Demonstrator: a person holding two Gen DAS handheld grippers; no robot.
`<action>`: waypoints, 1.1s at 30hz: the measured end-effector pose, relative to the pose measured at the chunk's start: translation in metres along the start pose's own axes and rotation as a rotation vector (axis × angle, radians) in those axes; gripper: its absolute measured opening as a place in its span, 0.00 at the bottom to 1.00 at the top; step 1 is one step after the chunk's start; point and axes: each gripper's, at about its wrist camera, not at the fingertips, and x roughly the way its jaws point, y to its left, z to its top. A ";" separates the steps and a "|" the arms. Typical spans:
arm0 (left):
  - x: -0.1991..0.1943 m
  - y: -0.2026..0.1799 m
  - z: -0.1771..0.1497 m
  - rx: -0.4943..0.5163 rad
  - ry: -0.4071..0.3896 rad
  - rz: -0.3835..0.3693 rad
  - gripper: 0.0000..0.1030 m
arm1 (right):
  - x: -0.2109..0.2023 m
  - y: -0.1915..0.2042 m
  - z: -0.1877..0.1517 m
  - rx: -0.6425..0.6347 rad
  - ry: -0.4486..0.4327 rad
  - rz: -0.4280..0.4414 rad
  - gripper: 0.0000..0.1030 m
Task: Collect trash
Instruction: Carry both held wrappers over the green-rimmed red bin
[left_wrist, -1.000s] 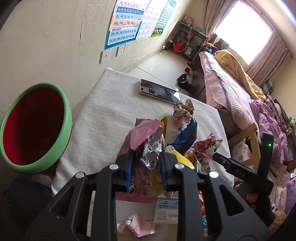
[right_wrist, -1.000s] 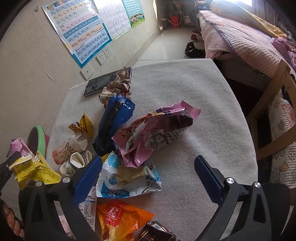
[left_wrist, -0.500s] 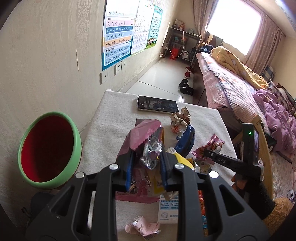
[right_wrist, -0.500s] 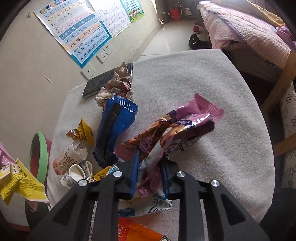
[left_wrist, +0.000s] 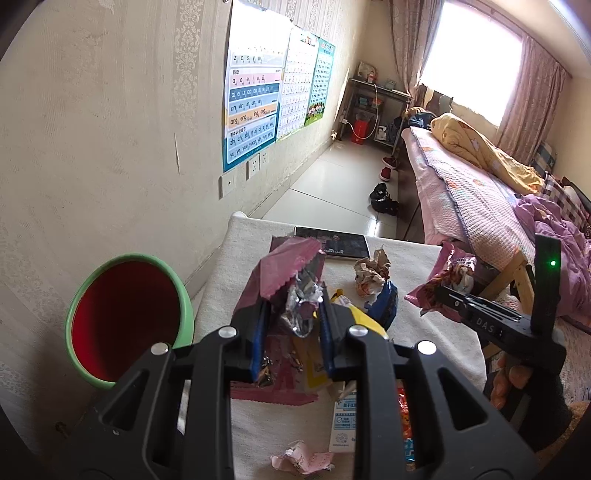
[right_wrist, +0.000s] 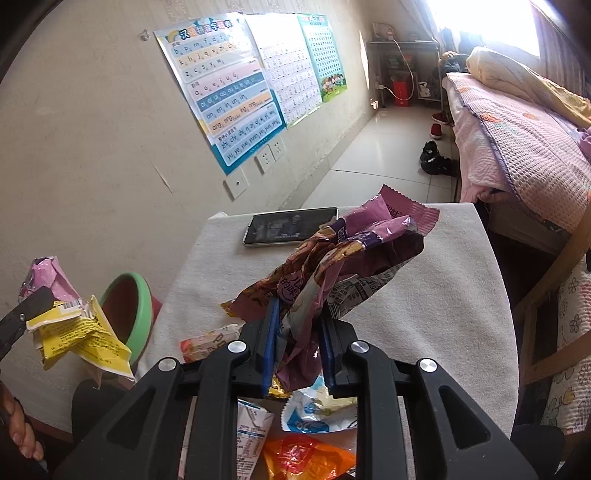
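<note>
Both grippers are up off the desk (right_wrist: 424, 295) with a catch each. The left gripper (left_wrist: 293, 321) has its blue-padded fingers (left_wrist: 258, 332) pinched narrow on a bundle of wrappers (left_wrist: 291, 280): a pink serrated-edge packet on top, crinkled silver foil in the middle, and a yellow packet hanging below. From the right wrist view that same bundle shows at the left edge, pink above yellow, hanging just in front of the green bin.

The right gripper (right_wrist: 299, 343) is clamped tight on a purple snack bag (right_wrist: 351, 254). The bag fans upward and to the right from between the fingers (right_wrist: 271, 339), its torn serrated end high over the desk. Those fingers have just been closing, and the bag is squeezed between them now.

The green bin (left_wrist: 129, 317) with its red inside sits off the left side of the desk, below the wall, mouth tilted toward the camera.

More trash lies on the white cloth: a crumpled paper ball (left_wrist: 371, 273), a blue packet (left_wrist: 386, 304) just beside it, an orange packet (right_wrist: 306, 458) and a white-and-blue packet (right_wrist: 314, 410) near the right gripper. A small pink scrap (left_wrist: 301, 459) lies at the near edge; what it is, I can't quite make out. A phone (right_wrist: 291, 225) lies flat at the far end, screen up.
</note>
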 end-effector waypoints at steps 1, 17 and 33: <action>-0.002 0.002 0.001 0.000 -0.006 0.006 0.22 | -0.002 0.005 0.002 -0.014 -0.003 0.008 0.19; 0.002 0.089 -0.011 -0.177 0.006 0.100 0.22 | 0.029 0.118 -0.003 -0.254 0.078 0.187 0.19; 0.041 0.249 -0.048 -0.453 0.102 0.308 0.21 | 0.136 0.292 -0.038 -0.638 0.223 0.382 0.20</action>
